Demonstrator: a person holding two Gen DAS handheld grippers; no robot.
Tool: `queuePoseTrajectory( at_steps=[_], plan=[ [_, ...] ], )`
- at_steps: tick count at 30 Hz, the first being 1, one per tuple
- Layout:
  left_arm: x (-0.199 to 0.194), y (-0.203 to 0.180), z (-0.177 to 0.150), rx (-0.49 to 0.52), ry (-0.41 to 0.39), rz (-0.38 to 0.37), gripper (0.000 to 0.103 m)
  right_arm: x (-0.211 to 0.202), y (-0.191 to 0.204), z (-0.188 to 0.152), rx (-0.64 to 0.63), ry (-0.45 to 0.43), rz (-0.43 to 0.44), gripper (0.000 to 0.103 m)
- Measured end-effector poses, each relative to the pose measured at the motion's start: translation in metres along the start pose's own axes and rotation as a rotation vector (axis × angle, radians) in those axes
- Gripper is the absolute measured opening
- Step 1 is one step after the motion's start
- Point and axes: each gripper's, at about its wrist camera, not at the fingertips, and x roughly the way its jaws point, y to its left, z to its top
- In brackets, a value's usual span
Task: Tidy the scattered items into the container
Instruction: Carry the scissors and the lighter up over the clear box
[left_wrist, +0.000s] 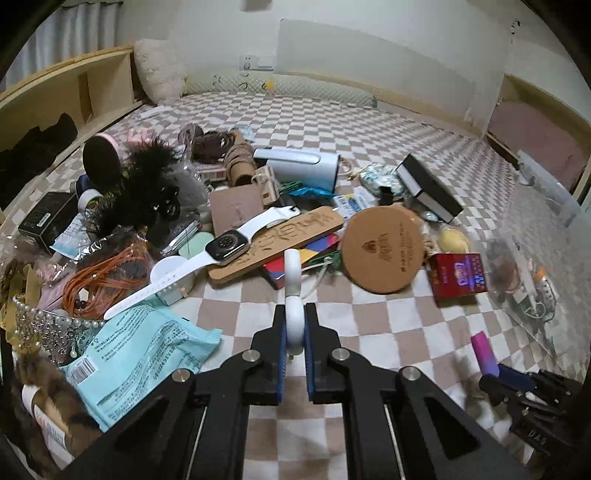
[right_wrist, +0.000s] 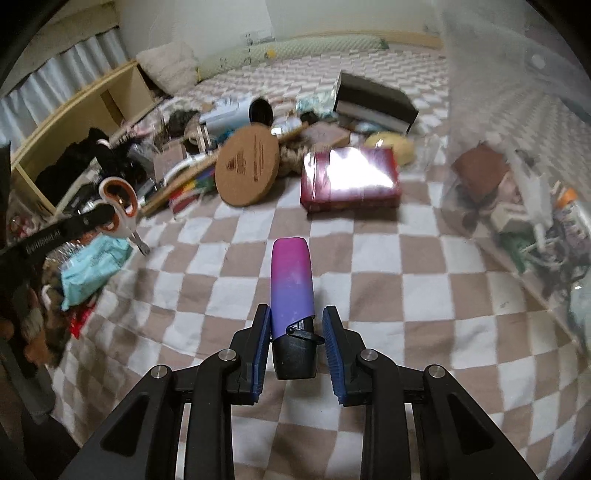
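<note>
We see the clear container (right_wrist: 517, 192) at the right edge of the checkered bedsheet (right_wrist: 369, 258), already w/ odds & ends inside. Clutter pile sits left/centre. Our left gripper (left_wrist: 294, 325) pinches white-handled scissors (left_wrist: 293, 295); right gripper (right_wrist: 294, 328) sits narrow around a pink-purple highlighter (right_wrist: 291, 280), pads (right_wrist: 261, 332) just beside it.

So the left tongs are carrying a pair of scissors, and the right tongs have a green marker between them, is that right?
Nearly. The marker between the right tongs is pink fading to purple, not green, as the right wrist view shows. The left tongs do carry the scissors, gripped by a white handle.
</note>
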Motion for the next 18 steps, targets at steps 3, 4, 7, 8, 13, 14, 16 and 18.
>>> queuePoseTrajectory(
  at_steps=[3,4,7,8,13,14,16,18],
  plan=[
    [-0.016,-0.012,0.005,0.016,-0.035,-0.015,0.009,-0.022,-0.001,0.011,0.001,-0.048,-0.003,0.029],
    [-0.021,-0.016,0.008,0.019,-0.047,-0.021,0.009,-0.03,-0.001,0.015,0.002,-0.064,-0.004,0.029],
    [-0.038,-0.028,0.018,0.03,-0.086,-0.042,0.009,-0.052,-0.002,0.026,0.003,-0.112,-0.008,0.029],
    [-0.045,-0.033,0.023,0.036,-0.102,-0.051,0.008,-0.059,-0.003,0.03,0.004,-0.128,-0.009,0.029],
    [-0.078,-0.062,0.045,0.076,-0.182,-0.093,0.008,-0.095,-0.006,0.049,0.005,-0.211,-0.023,0.029],
    [-0.085,-0.069,0.05,0.086,-0.2,-0.103,0.008,-0.103,-0.008,0.053,0.005,-0.228,-0.028,0.029],
    [-0.099,-0.082,0.059,0.099,-0.235,-0.121,0.008,-0.118,-0.012,0.062,0.008,-0.265,-0.04,0.029],
    [-0.109,-0.093,0.067,0.113,-0.257,-0.14,0.008,-0.132,-0.019,0.067,0.014,-0.291,-0.052,0.029]
  ],
)
